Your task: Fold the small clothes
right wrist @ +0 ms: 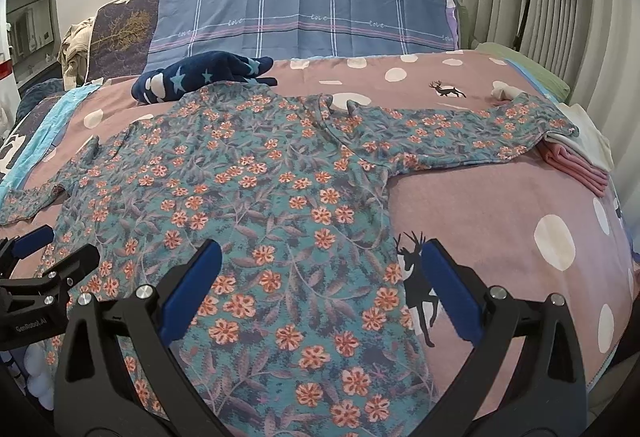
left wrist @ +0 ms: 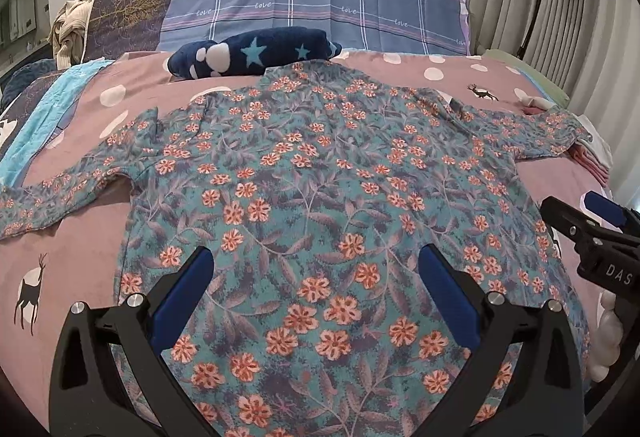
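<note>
Floral shirt (left wrist: 320,197) flat, collar away, sleeves spread sideways.

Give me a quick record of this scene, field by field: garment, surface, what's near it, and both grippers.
garment: floral top, spread flat, sleeves out to both sides
surface: pink bedspread with dots and deer
behind the collar: navy star cloth
under right sleeve end: folded pile, pink and white
left gripper: open, above the hem, holding nothing
right gripper: open, over the top's right edge, holding nothing
folds made: none yet
</note>
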Motion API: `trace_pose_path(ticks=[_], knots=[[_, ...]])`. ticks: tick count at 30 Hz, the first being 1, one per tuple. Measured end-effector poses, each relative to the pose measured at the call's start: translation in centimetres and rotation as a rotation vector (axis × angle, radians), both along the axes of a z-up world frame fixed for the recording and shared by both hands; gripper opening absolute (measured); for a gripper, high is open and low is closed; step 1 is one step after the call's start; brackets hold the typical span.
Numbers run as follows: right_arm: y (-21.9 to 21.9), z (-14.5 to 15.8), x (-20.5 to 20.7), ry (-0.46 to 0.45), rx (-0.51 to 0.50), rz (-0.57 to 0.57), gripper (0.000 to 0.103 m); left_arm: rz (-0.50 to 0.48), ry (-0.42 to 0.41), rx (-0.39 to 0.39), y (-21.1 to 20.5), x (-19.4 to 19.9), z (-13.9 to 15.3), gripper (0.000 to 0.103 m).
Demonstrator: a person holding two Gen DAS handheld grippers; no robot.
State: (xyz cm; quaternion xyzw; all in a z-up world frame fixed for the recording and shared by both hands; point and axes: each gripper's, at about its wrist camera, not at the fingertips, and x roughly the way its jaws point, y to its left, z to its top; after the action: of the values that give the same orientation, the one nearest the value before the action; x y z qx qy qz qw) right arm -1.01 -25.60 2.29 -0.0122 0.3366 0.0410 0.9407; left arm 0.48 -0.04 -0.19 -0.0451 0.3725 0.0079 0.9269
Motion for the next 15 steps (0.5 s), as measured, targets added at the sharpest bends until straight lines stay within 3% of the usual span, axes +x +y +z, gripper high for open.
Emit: trace_pose_path(ticks=[15], knots=[[0.19, -0.28, -0.03, 0.014, -0.009, 0.0, 0.101, -0.008, -0.005, 0.001, -0.28, -0.22, -0.23, 0.102]])
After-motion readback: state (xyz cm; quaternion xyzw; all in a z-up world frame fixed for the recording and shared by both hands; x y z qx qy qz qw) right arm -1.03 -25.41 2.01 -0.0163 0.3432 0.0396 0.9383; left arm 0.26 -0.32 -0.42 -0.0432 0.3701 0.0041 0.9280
